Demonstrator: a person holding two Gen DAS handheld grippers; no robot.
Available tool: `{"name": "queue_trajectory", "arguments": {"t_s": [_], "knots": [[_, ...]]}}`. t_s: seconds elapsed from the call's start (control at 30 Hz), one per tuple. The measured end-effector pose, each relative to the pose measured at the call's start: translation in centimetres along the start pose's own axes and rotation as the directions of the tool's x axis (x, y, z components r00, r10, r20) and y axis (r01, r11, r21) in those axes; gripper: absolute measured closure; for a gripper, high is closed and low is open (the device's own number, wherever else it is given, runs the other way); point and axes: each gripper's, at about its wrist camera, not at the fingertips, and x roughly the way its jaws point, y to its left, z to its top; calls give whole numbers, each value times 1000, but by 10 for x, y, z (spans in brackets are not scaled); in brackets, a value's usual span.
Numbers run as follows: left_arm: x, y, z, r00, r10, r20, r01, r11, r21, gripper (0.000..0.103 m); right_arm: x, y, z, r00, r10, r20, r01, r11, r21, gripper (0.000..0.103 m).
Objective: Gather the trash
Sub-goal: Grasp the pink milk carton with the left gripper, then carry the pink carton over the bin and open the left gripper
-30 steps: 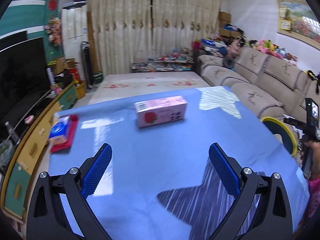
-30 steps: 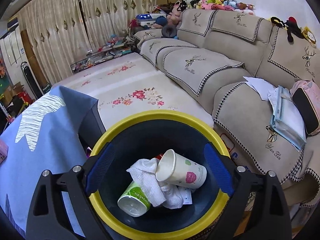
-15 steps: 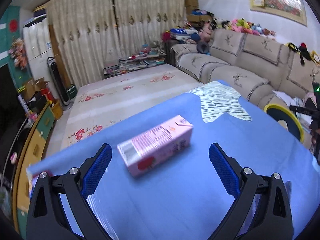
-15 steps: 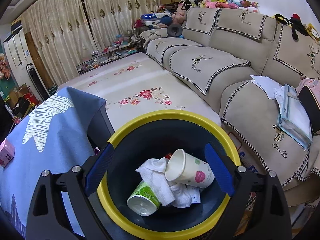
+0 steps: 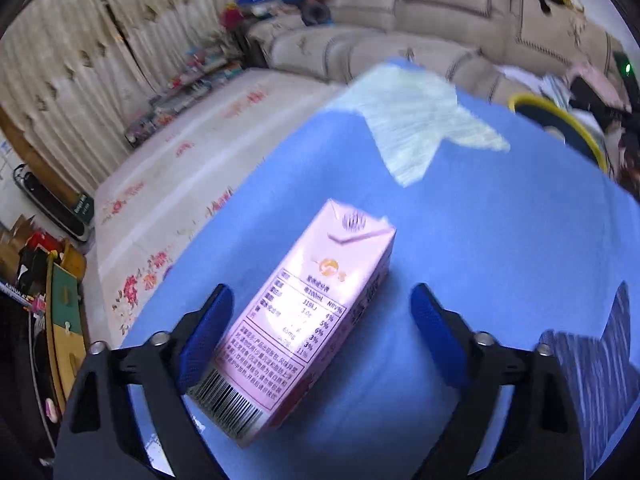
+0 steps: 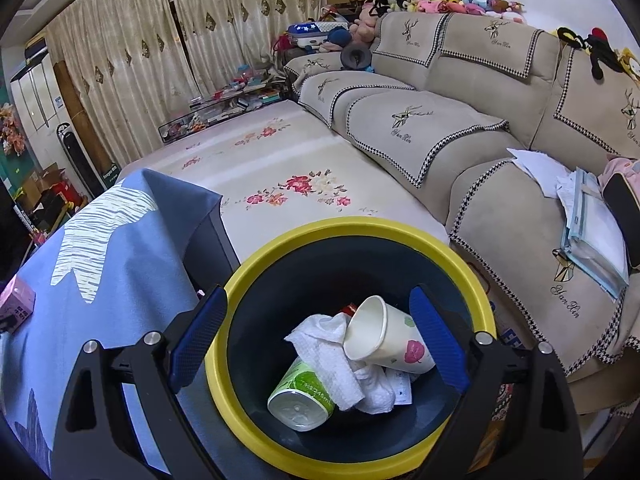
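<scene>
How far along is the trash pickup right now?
Done: the yellow-rimmed bin already holds a paper cup, a crumpled tissue and a green-labelled cup, with the right tongs open above it. In hand: the left tongs are closing around the pink carton lying on the blue tablecloth, not yet gripped. Left: grasp it and bin it.

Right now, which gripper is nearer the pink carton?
Left. The left gripper straddles the pink carton, its jaws closing, one already at the carton's side. The right gripper hangs over the bin, beyond the table's edge.
</scene>
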Motion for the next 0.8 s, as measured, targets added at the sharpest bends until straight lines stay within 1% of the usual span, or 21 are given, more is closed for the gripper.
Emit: {"name": "queue_trajectory", "arguments": {"t_s": [0.03, 0.07, 0.1, 0.13, 0.17, 0.2, 0.27, 0.3, 0.33, 0.4, 0.47, 0.53, 0.57, 0.6, 0.73, 0.8], "knots": [[2, -1, -1, 1000, -2, -10, 3, 1000, 15, 24, 0, 0, 0, 1000, 7, -4, -7, 1000, 2, 15], [3, -2, -1, 1000, -12, -22, 12, 1000, 18, 38, 1, 1, -1, 1000, 11, -5, -11, 1000, 3, 15], [3, -1, -2, 999, -34, -31, 34, 999, 11, 50, 1, 1, -1, 1000, 19, -6, -18, 1000, 4, 15], [3, 2, -2, 994, -101, -46, 100, 995, -24, 58, 0, 1, -1, 1000, 26, -6, -26, 1000, 4, 15], [2, 2, -4, 986, -152, -61, 149, 987, -60, 66, 0, 1, -1, 999, 37, -7, -37, 999, 6, 15], [2, 0, -4, 985, -159, -68, 154, 985, -75, 66, 0, 0, -1, 999, 48, -8, -47, 999, 9, 15], [-3, -9, -7, 991, -107, -76, 100, 990, -97, 66, -2, -3, -1, 998, 69, -5, -68, 997, 23, 15], [-6, -14, -9, 993, -82, -81, 71, 989, -132, 66, -5, -6, -1, 997, 82, 0, -82, 996, 34, 15], [-9, -18, -10, 995, -62, -81, 46, 982, -181, 66, -7, -8, -1, 996, 91, 5, -91, 995, 41, 15], [-17, -31, -11, 997, -44, -71, 25, 970, -241, 66, -13, -13, -1, 995, 100, 17, -101, 994, 45, 15], [-30, -51, -6, 998, 13, -58, -27, 965, -259, 66, -22, -18, -1, 994, 110, 28, -111, 993, 41, 15], [-41, -69, 2, 999, 6, -40, -17, 958, -288, 66, -30, -26, -2, 993, 112, 40, -113, 993, 36, 15], [-50, -85, 13, 1000, 0, -22, -7, 954, -299, 66, -36, -32, -3, 993, 105, 49, -107, 994, 34, 15], [-55, -95, 18, 1000, -1, -12, -3, 955, -297, 66, -41, -37, -4, 994, 98, 56, -100, 994, 32, 15], [-72, -161, 65, 998, -39, 57, 52, 969, -243, 66, -59, -63, -9, 995, 67, 77, -70, 997, 33, 15], [-74, -200, 94, 993, -89, 84, 104, 975, -195, 66, -67, -78, -13, 995, 53, 80, -55, 998, 32, 15]]}}
